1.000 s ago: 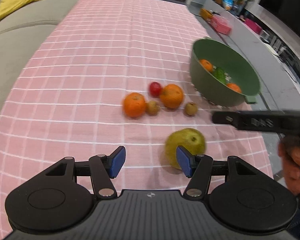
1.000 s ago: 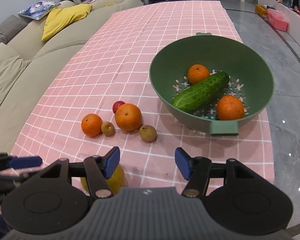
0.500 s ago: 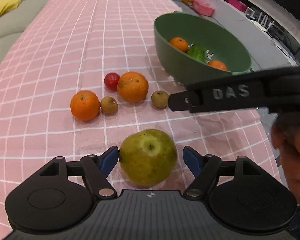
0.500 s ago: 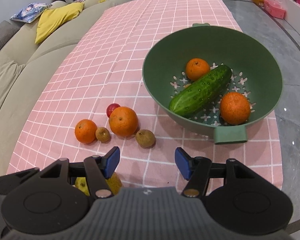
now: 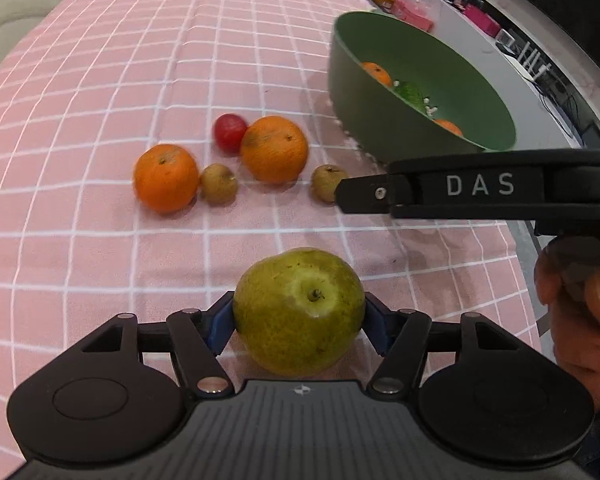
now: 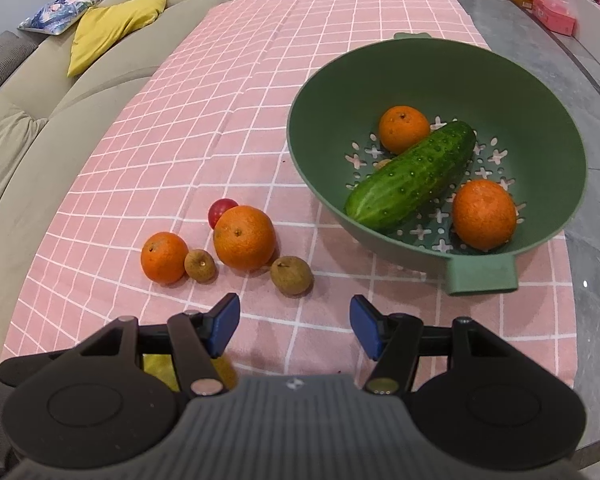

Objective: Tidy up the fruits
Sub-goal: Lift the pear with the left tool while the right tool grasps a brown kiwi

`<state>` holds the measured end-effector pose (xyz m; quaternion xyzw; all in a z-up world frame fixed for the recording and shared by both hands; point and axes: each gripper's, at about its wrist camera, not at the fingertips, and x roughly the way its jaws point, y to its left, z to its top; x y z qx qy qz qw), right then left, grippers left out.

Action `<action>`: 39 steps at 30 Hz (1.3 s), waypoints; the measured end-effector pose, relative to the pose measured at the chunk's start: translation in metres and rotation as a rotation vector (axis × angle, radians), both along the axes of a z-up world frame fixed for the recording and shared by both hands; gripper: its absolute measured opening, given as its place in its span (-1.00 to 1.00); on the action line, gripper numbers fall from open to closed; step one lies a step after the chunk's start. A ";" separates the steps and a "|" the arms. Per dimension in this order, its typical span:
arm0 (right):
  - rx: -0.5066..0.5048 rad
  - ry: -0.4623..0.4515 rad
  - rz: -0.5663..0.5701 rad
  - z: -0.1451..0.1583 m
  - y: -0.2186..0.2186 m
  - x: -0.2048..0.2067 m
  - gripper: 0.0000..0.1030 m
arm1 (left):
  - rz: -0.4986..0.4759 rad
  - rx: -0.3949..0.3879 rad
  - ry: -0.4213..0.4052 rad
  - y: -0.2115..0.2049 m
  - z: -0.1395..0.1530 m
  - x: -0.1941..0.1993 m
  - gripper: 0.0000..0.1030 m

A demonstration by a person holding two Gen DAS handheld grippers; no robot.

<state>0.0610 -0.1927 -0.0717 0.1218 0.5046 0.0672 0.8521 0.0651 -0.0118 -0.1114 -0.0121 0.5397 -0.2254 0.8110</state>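
Cushions (image 6: 112,28), yellow and patterned, lie on a beige sofa (image 6: 40,152) at far left, beside the surface (image 6: 228,92) with its pink checked cloth.

On the cloth, left to right, sit a small orange (image 6: 164,257), a brown longan (image 6: 199,265) touching it, a red fruit (image 6: 221,209) tucked behind a bigger orange (image 6: 244,238), and a second longan (image 6: 291,275) just beside that orange. A green colander (image 6: 540,92) stands to their right near the cloth's edge, its tab handle toward the camera. Inside it lie a cucumber (image 6: 412,174) on a slant, one orange above its upper end and another below its right side.

Nearer the camera than the row, a green pear (image 5: 299,311) rests on the cloth, stem end toward the lens. The left hand-held gripper (image 5: 299,322) has just been closing its jaws around the pear; both blue pads now meet the pear's sides, so it grips the pear.

The right hand-held gripper (image 6: 294,326) hangs over bare cloth just short of the second longan, jaws apart and empty. In the left wrist view its black arm crosses from the right, tip near that longan, with a hand (image 5: 580,312) gripping its handle.
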 end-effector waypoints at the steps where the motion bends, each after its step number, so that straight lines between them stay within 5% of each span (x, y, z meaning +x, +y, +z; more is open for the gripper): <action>1: -0.001 -0.001 0.000 -0.001 0.000 0.001 0.13 | 0.011 0.003 0.001 0.005 0.001 -0.001 0.44; 10: -0.041 -0.021 0.033 -0.017 0.012 0.011 0.07 | 0.117 -0.016 -0.003 0.075 0.009 -0.011 0.44; 21: -0.166 -0.080 0.109 -0.026 0.034 0.019 -0.55 | 0.135 -0.039 -0.020 0.092 0.011 -0.006 0.44; 39: -0.115 -0.102 0.143 -0.002 0.029 0.013 -0.56 | 0.110 -0.024 -0.042 0.080 0.027 -0.005 0.44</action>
